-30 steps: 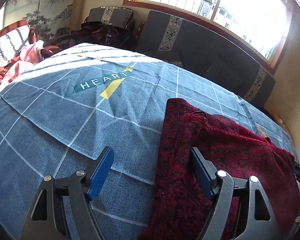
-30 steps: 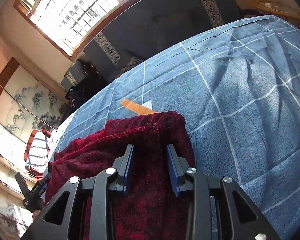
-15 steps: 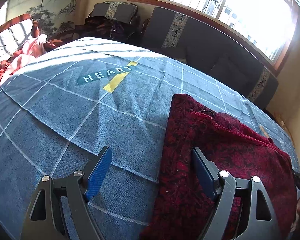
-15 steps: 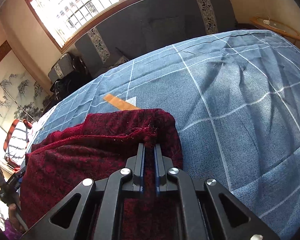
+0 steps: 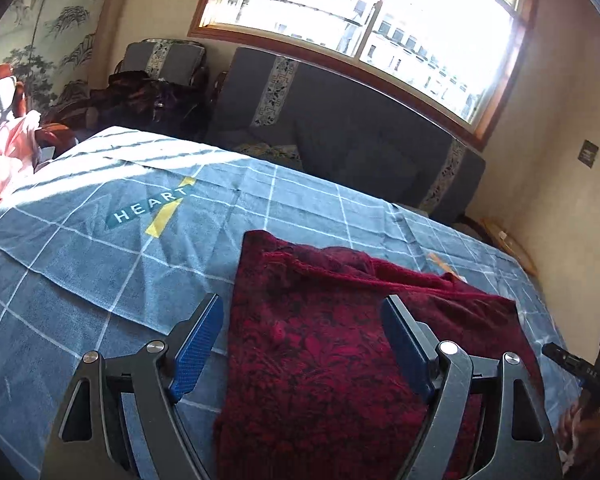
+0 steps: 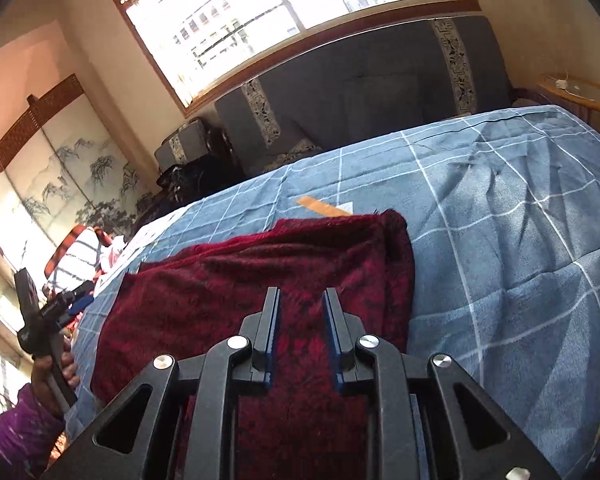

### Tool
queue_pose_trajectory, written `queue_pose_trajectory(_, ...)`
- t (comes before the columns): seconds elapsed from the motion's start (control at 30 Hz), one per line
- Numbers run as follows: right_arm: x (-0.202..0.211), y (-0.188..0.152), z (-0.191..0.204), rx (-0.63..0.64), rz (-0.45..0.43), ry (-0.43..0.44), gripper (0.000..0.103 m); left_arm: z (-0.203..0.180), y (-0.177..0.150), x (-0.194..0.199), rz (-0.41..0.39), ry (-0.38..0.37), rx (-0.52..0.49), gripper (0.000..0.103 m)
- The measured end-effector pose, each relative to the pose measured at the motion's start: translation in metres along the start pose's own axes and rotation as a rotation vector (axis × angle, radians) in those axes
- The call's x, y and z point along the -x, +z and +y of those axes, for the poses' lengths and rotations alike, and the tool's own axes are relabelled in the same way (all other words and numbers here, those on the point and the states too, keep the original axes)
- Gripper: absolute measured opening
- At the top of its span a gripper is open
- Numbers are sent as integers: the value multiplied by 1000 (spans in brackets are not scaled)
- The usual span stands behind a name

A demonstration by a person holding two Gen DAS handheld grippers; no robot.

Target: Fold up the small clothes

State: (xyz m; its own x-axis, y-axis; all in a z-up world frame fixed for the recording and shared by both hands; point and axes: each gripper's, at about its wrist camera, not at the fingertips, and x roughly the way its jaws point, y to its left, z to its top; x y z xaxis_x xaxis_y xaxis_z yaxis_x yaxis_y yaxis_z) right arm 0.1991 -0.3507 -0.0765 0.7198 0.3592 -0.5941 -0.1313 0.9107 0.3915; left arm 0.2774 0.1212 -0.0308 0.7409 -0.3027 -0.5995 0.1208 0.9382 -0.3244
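Observation:
A dark red patterned garment [image 5: 320, 340] lies folded on the blue checked bedspread [image 5: 100, 260]. My left gripper [image 5: 302, 332] hovers open over its left part, one blue pad past the cloth's left edge and the other above the cloth. In the right wrist view the garment [image 6: 260, 280] fills the near middle. My right gripper [image 6: 302, 316] stands above it near its right fold; its jaws are opening a narrow way, with nothing pinched between them. Each view shows the other gripper at its edge, the right gripper [image 5: 572, 360] and the left gripper [image 6: 52, 308], each held in a hand.
A heap of pink and red clothes [image 5: 4, 160] lies at the bed's far left. A grey sofa [image 5: 340, 128] runs under the window beyond the bed. A round wooden side table [image 6: 576, 92] stands at the far right corner. Bare bedspread [image 6: 520, 240] spreads right of the garment.
The right gripper closed on the garment's right edge half a second ago, then let go and drew back. The left gripper rose and pulled away a little, staying open.

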Motion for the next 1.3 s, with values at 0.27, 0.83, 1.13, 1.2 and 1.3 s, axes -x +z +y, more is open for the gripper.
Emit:
queue_pose_trajectory(0.27,9,-79,36,215,139,-156,22,-52,-73,18,118,-9,-160,81)
queue_pose_trajectory(0.83,17,-82,31,170,124,-166,25,-57,-112,8,164,87,-233,81)
queue_pose_trajectory(1.13,-18,-3,72,231,87,-109,25,-72,-31,15,47,61,-303,83)
queue_pose_trajectory(1.2,-45,20,67,186,119,-95,26,-66,-12,-11,71,45,-268,83)
queue_pose_trajectory(1.3,-81,42,57,107,150,-64,26,-48,6,-57,146,35,-206,83)
